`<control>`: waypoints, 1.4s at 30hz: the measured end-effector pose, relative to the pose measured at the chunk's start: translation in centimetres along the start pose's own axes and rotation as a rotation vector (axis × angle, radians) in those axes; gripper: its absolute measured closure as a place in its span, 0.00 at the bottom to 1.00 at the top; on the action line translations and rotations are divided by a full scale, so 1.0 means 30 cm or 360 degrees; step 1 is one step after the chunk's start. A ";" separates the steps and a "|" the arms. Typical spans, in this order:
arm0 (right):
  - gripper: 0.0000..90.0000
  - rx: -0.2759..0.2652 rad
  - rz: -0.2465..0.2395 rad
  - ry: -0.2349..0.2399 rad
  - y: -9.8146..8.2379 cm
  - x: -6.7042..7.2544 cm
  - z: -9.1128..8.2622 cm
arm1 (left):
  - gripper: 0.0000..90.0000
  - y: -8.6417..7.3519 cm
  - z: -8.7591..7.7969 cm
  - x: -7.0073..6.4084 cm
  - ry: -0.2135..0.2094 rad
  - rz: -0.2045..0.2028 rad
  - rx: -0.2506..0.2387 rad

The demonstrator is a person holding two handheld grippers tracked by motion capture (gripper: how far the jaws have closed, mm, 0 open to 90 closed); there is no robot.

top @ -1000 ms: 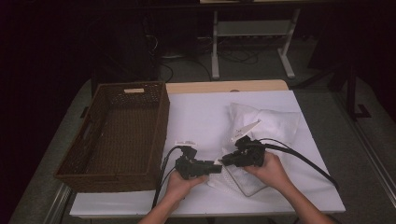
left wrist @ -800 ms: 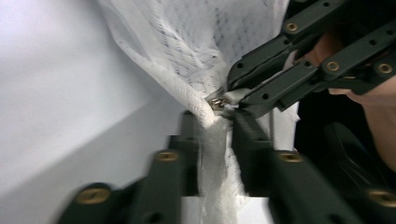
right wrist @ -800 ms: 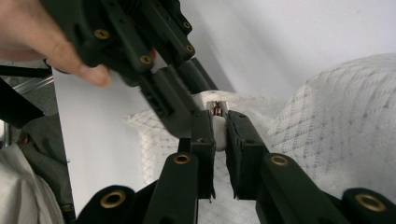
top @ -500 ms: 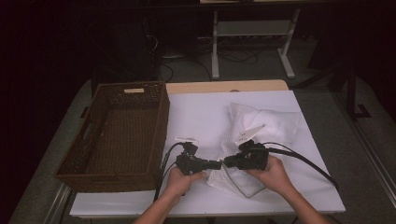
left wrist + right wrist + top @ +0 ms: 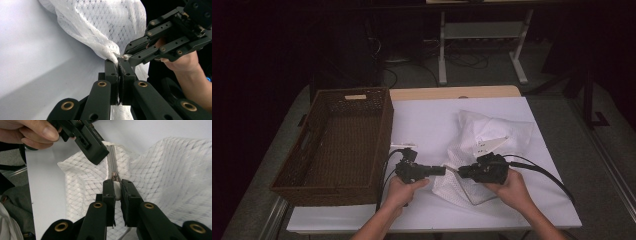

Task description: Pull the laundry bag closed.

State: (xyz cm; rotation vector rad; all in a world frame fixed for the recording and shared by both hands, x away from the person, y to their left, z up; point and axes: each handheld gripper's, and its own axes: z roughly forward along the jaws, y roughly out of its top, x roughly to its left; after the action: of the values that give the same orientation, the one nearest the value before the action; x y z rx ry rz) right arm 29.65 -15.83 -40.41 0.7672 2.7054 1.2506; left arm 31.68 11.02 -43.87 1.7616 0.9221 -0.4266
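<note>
From above, my two hands meet over the white mesh bag [image 5: 464, 175] on the table's near edge, left gripper [image 5: 443, 170] and right gripper [image 5: 460, 172] tip to tip. In the left gripper view my jaws have just closed, pinching the mesh corner. In the right gripper view, mine clamp the white zipper pull [image 5: 116, 191].
</note>
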 end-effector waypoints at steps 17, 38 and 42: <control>0.90 0.0015 -0.0074 -0.0012 0.001 -0.011 -0.059 | 0.97 -0.003 -0.014 -0.021 0.0100 0.0078 -0.0027; 0.90 -0.0055 -0.0121 0.0003 -0.057 -0.056 -0.172 | 0.97 -0.008 0.001 -0.038 0.0170 0.0174 0.0000; 0.90 -0.0062 -0.0115 0.0004 -0.073 -0.059 -0.191 | 0.97 -0.010 0.003 -0.040 0.0181 0.0186 0.0021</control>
State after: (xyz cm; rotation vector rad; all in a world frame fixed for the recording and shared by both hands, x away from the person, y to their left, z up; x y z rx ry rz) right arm 28.82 -21.85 -38.44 0.6579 2.6765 1.2849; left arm 30.69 10.52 -43.29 1.8567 0.8915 -0.2598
